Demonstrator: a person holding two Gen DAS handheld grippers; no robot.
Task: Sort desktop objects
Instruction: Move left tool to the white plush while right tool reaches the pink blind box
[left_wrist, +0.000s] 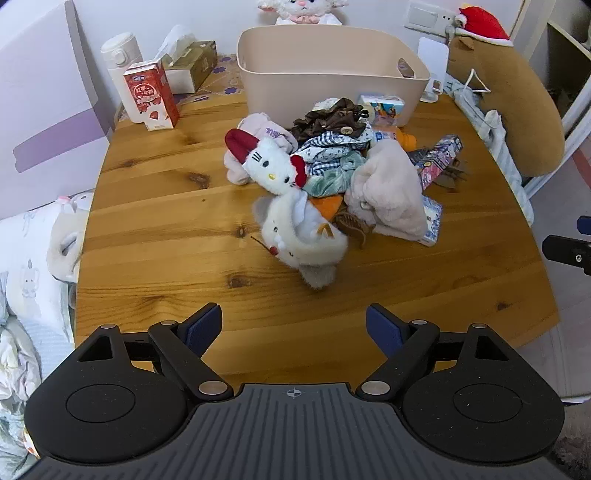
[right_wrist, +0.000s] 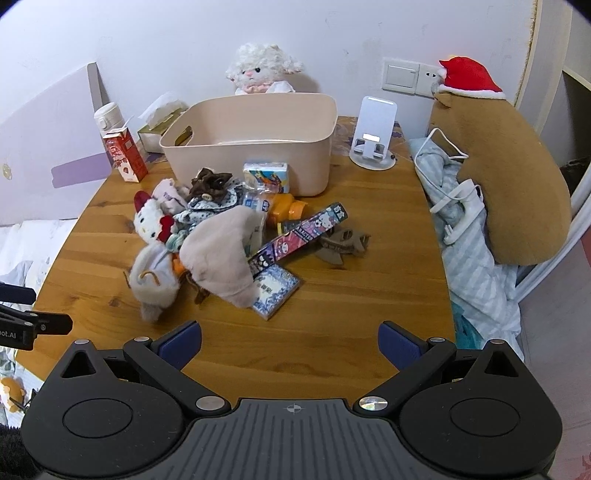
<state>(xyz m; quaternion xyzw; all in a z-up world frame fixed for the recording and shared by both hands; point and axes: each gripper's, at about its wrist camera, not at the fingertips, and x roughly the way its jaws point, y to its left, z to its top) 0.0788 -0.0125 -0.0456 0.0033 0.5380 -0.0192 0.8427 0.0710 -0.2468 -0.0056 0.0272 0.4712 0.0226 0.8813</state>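
A heap of small things lies mid-table in front of an empty beige bin (left_wrist: 295, 79) (right_wrist: 207, 147): a Hello Kitty plush (left_wrist: 271, 168) (right_wrist: 149, 221), a white plush (left_wrist: 299, 236), a pink fleece piece (left_wrist: 388, 188) (right_wrist: 218, 254), patterned cloth, an orange bottle (right_wrist: 286, 208), a long sticker-print box (right_wrist: 299, 234), a brown hair claw (right_wrist: 343, 245) and a blue-white card pack (right_wrist: 275, 290). My left gripper (left_wrist: 294, 328) is open and empty, above the table's near edge, short of the white plush. My right gripper (right_wrist: 290, 345) is open and empty, near the front edge, short of the card pack.
A red milk carton (left_wrist: 151, 96), a white flask (left_wrist: 120, 55) and a tissue box (left_wrist: 192, 64) stand at the back left. A white phone stand (right_wrist: 375, 134) stands at the back right. A brown plush with a red hat (right_wrist: 506, 177) leans off the table's right edge. Bedding lies to the left.
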